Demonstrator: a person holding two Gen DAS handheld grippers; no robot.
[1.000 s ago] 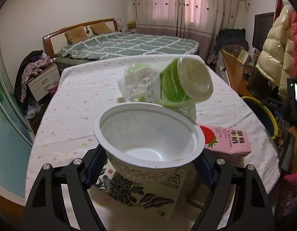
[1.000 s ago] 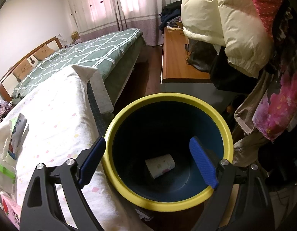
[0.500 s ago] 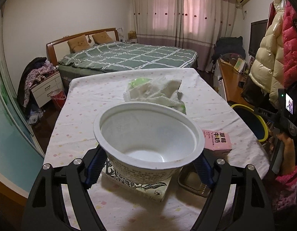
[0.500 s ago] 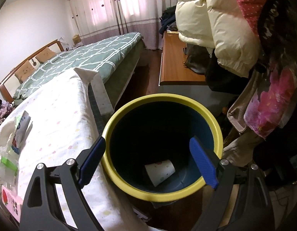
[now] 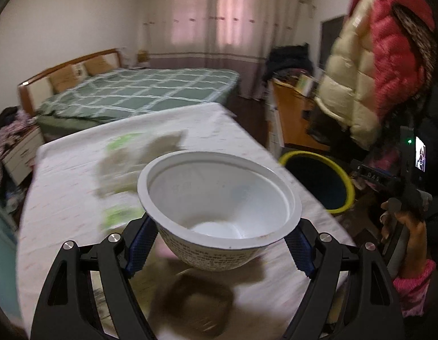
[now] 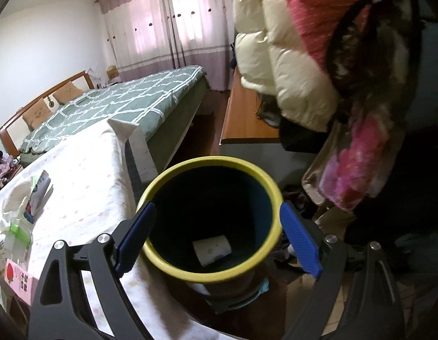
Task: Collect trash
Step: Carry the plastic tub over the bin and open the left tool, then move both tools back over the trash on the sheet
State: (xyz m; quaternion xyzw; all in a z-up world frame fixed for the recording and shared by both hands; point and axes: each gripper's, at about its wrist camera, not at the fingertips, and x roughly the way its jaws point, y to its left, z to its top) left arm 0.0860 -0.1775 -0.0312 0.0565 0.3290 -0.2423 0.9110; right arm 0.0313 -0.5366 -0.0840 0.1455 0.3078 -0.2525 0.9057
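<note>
Right now the left tongs (image 5: 221,243) are clenched on a white disposable noodle bowl with printed sides (image 5: 219,198), blue pads pressing its lower wall at nine and three o'clock, the bowl lifted clear of the white dotted-cloth worktop (image 5: 77,187). So the step in hand looks like carrying that bowl to the bin. In the left view a yellow-rimmed dark blue round bin (image 5: 318,181) sits at about three o'clock, off the worktop's edge. The right tongs (image 6: 219,235) hang released and empty above that same bin, where a white paper cup (image 6: 211,249) lies on its side at the bottom. Next, I'd judge, the bowl must swing over the rim before the grip lets go; the right tongs may need to clear out first
</note>
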